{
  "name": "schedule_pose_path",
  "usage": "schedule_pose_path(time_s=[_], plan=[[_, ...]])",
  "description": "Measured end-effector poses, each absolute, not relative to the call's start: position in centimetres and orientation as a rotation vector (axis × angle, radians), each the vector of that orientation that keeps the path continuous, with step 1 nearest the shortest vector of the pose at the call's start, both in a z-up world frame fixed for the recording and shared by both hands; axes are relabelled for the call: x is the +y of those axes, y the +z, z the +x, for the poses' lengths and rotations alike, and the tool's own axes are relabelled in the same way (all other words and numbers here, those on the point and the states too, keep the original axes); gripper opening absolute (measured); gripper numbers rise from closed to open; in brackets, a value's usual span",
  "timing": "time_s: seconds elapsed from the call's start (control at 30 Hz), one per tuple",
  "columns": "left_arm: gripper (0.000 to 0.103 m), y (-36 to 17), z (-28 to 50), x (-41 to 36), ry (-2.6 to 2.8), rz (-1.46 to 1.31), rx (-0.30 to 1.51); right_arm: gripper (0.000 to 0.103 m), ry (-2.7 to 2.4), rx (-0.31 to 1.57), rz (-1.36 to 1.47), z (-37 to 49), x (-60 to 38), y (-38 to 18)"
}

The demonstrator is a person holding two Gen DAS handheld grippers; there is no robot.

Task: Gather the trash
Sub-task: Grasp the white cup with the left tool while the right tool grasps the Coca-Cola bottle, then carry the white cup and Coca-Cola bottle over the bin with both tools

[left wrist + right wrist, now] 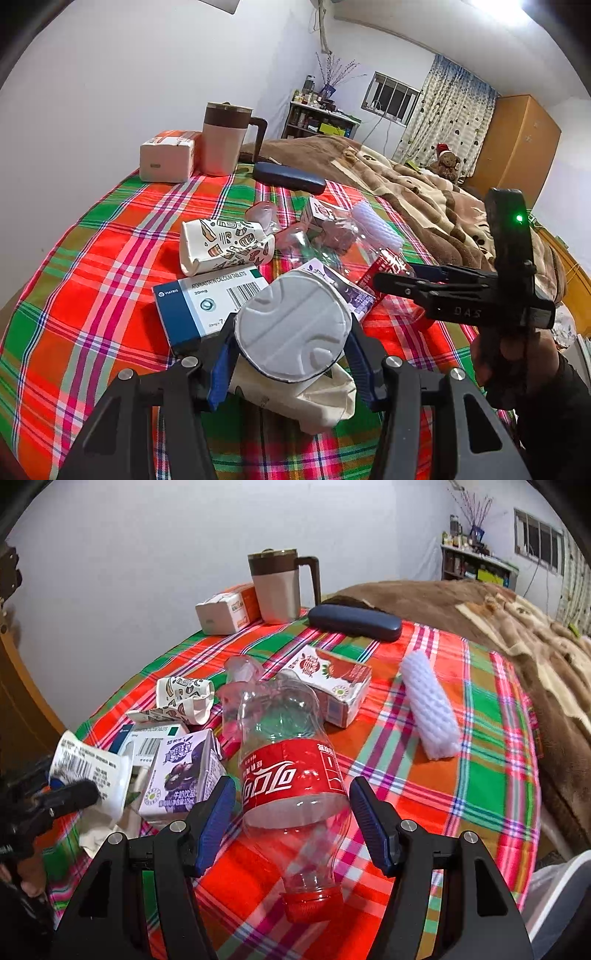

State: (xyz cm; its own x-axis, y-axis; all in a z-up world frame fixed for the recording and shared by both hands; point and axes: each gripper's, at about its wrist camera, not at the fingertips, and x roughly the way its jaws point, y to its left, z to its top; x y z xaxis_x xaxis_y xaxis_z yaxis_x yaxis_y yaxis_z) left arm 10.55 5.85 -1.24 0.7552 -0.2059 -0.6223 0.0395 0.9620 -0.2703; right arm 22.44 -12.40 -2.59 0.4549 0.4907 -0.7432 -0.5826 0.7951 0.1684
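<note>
My left gripper (291, 336) is shut on a crushed white paper cup (291, 328), held bottom-first toward the camera above the plaid cloth; it also shows in the right wrist view (92, 775). My right gripper (291, 805) is open, its jaws on either side of an empty Coca-Cola bottle (291, 775) lying on the cloth, red cap toward me. Other trash lies around: a purple drink carton (184, 775), a red drink carton (328, 683), a crumpled printed paper cup (225, 243), a tablet box (207, 299), a white foam sleeve (428, 709).
A lidded mug (225, 140), a tissue pack (170, 155) and a dark glasses case (288, 177) stand at the far edge of the plaid cloth (92, 295). A brown blanket (406, 184) covers the bed to the right. A white bag edge (557, 897) shows lower right.
</note>
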Motion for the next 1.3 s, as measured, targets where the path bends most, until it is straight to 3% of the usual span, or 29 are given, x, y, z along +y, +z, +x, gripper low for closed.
schedule_pose_path(time_s=[0.5,1.3], plan=[[0.054,-1.2,10.0,5.2,-0.138,-0.251,0.709,0.064,0.670,0.931,-0.046,22.3,-12.2,-2.9],[0.054,1.7,6.5,0.9,-0.229,-0.212,0.672,0.064,0.539,0.847,0.175,13.0,-21.3,-0.4]])
